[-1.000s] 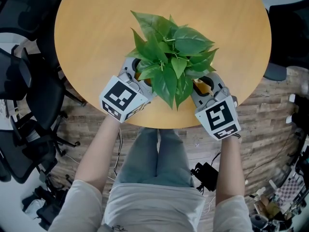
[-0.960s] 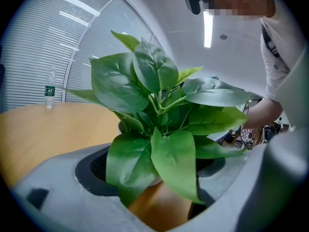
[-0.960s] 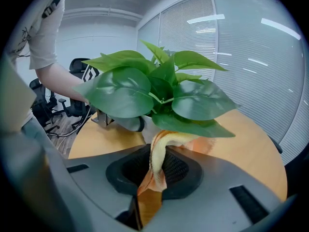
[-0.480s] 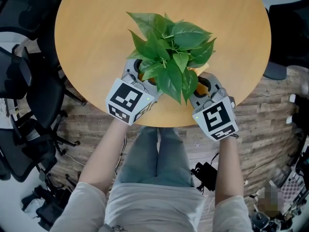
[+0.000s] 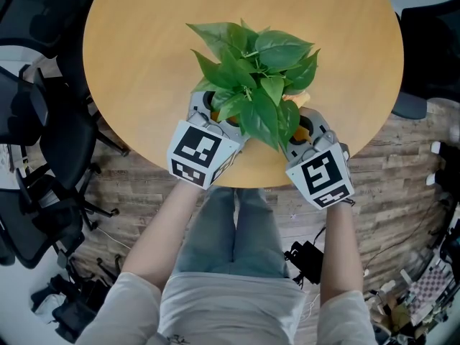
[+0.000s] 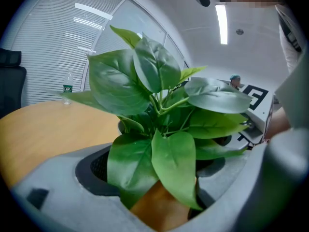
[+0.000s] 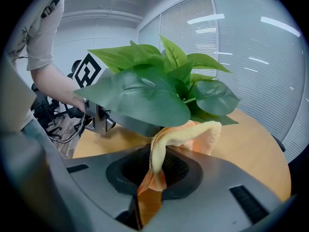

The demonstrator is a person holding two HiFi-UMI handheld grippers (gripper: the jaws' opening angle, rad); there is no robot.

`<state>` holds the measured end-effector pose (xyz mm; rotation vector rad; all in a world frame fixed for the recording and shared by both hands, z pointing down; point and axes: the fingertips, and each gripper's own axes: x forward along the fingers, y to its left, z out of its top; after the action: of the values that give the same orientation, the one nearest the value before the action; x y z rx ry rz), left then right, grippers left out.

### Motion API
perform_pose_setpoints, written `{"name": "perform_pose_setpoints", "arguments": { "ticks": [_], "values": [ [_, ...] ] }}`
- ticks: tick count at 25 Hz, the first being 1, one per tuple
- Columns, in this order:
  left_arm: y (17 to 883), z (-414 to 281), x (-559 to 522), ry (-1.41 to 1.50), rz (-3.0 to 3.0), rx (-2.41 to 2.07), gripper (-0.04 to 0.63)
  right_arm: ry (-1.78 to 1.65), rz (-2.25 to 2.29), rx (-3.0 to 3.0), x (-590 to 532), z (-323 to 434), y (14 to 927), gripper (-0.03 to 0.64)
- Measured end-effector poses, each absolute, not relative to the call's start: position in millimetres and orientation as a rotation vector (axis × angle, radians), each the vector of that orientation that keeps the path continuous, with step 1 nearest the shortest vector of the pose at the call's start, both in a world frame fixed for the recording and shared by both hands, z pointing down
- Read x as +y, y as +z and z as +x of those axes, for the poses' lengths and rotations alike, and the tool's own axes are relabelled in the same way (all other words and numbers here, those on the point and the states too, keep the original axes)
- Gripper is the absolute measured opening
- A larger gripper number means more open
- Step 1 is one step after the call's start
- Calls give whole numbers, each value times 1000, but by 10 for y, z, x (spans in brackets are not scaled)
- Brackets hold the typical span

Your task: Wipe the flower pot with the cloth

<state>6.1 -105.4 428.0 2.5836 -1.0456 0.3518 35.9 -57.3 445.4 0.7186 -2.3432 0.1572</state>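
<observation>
A leafy green plant (image 5: 251,70) stands near the front edge of the round wooden table (image 5: 144,42). Its orange-brown flower pot (image 6: 157,207) sits between the jaws of my left gripper (image 5: 215,112), which is shut on it from the left. In the head view the leaves hide the pot. My right gripper (image 5: 302,124) is at the plant's right side, shut on a yellow-orange cloth (image 7: 161,144). The cloth arches up out of the jaws and droops against the plant under the leaves (image 7: 145,93).
Black office chairs (image 5: 43,121) stand left of the table. The table's front edge runs just under both grippers, and wood floor (image 5: 402,185) lies below. A water bottle (image 6: 67,92) stands far back on the table. Cables and gear (image 5: 305,257) lie on the floor.
My left gripper has shifted right and a little toward me, and the leaves have swung slightly away from me. The right gripper has barely moved and still holds the cloth.
</observation>
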Motion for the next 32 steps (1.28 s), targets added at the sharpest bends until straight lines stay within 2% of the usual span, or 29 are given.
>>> {"name": "perform_pose_setpoints", "arguments": {
  "ticks": [19,29,32],
  "values": [
    [4260,-8,-879,368,2695,-792,445,180,723,-2354,-595,369,4465,55],
    [4254,-151,-703,400,2824,-402,443,195,743,-2354,-637,425,4450,55],
    [4293,-206,-753,438,2856,-397,400,199,739,-2352,-632,433,4456,55]
  ]
}}
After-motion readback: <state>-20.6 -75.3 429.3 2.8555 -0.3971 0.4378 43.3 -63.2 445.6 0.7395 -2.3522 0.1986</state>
